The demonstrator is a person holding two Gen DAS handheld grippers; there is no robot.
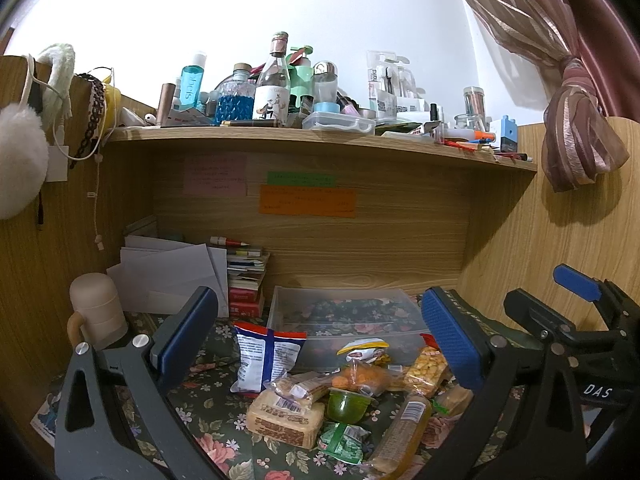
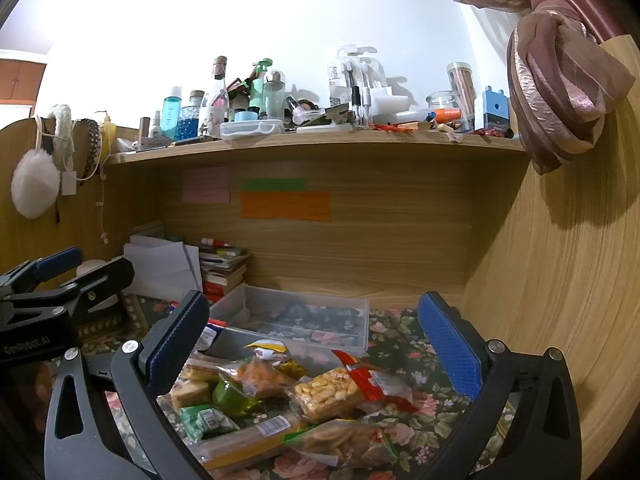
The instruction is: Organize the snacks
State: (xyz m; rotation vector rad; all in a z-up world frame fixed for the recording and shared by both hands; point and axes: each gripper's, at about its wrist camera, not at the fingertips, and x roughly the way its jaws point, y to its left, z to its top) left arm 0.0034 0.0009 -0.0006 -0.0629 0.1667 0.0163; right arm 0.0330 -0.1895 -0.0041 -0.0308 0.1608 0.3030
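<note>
Both grippers are hovering with fingers spread wide and gripping nothing: the left gripper [image 1: 320, 340] and the right gripper [image 2: 316, 340] are each framing a heap of wrapped snack packets [image 2: 280, 404] lying on the dark floral tablecloth [image 2: 404, 344]. Just behind the heap, a clear rectangular plastic tub [image 2: 296, 312] is sitting on the cloth, touching the rearmost packets.
</note>
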